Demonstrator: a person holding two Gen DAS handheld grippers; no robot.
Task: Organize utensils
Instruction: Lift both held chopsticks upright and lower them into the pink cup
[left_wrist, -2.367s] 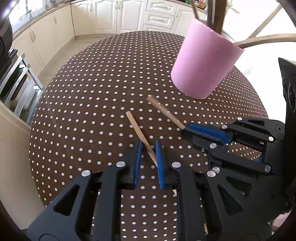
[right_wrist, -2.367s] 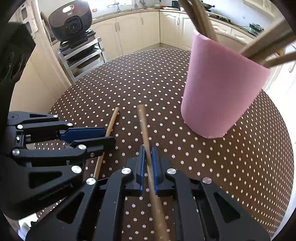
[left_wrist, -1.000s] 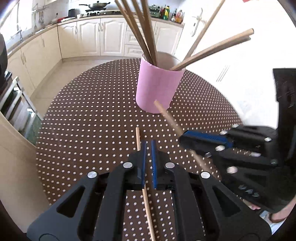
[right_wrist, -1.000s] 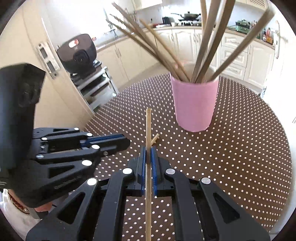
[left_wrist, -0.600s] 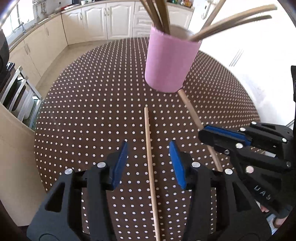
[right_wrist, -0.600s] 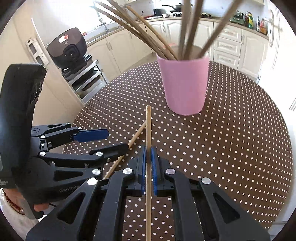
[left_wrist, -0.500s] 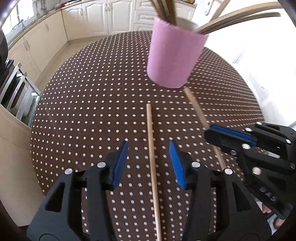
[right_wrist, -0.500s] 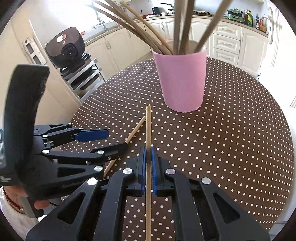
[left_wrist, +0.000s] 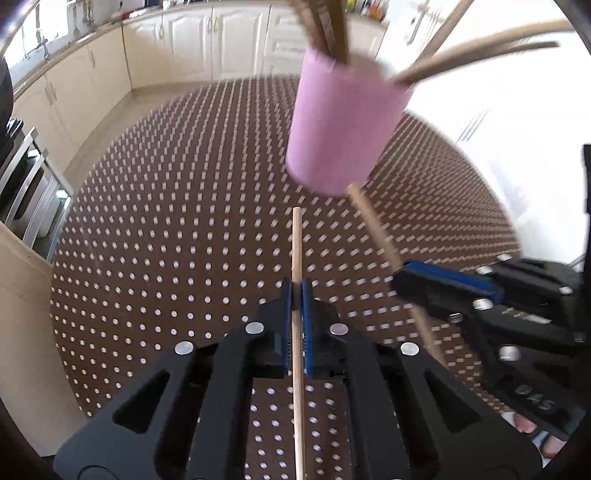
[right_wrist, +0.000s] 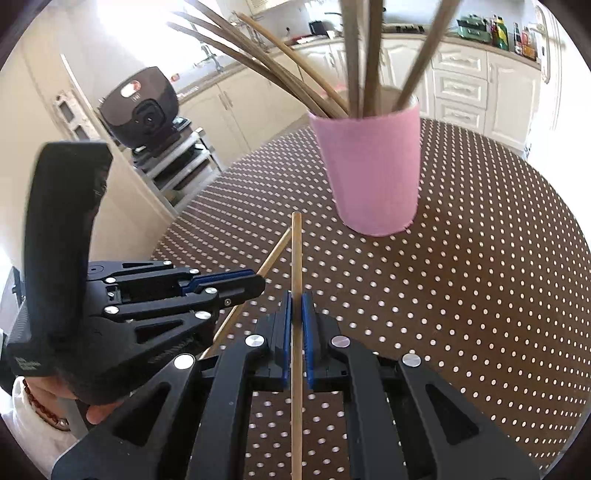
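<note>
The left tongs (left_wrist: 296, 291), wide apart a moment ago, have now squeezed onto the thin stick (left_wrist: 296, 243). The right tongs (right_wrist: 296, 295) are clamped on the other stick (right_wrist: 296, 251). Both sticks poke out toward the pink cup (right_wrist: 373, 177) on the dotted surface (right_wrist: 480, 295).

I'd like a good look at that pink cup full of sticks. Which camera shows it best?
The right wrist view: the pink cup is sharp, upright, its rim and the wooden sticks fanning out clearly visible. The left wrist view shows the same cup blurred and tilted near the top edge, sticks mostly cut off.
</note>
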